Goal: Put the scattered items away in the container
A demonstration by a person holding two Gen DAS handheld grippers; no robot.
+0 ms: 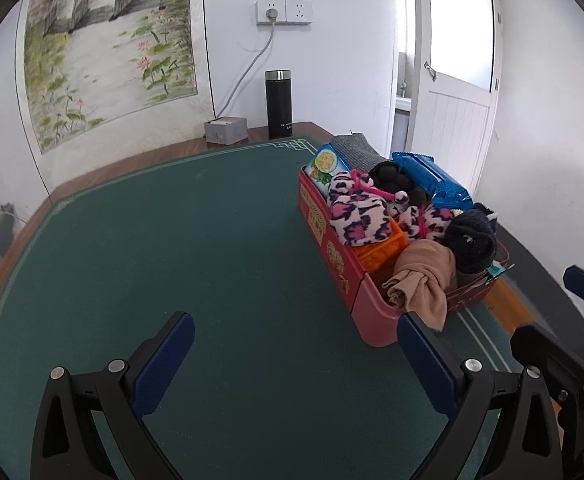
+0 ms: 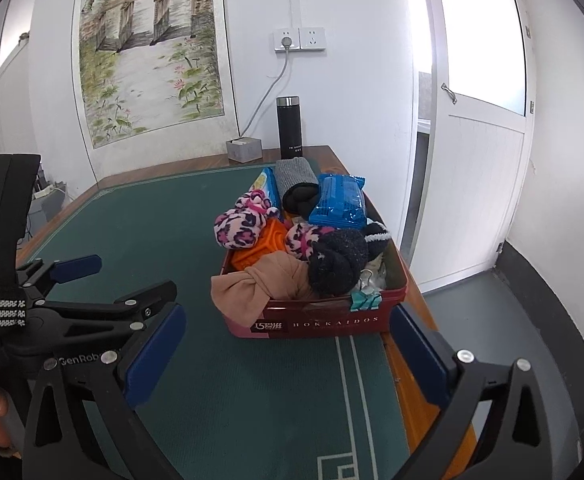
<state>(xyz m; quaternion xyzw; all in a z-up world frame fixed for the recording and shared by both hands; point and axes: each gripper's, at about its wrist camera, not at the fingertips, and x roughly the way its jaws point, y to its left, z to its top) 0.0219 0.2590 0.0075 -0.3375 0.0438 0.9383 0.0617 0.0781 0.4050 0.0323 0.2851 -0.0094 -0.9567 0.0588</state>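
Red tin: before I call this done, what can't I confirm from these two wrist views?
- Red tin floor: both views, buried under the tan cloth and dark sock ball.
- Tin's far side: left wrist view, hidden by the pile.
- Green mat near edge: cut off behind both tongs.

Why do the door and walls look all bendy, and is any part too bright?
Left wrist view: the fisheye lens bows the door and green mat edges, with dark corners. Right wrist view: same bending; the door's frosted window glares white, while the red box looks sharp.
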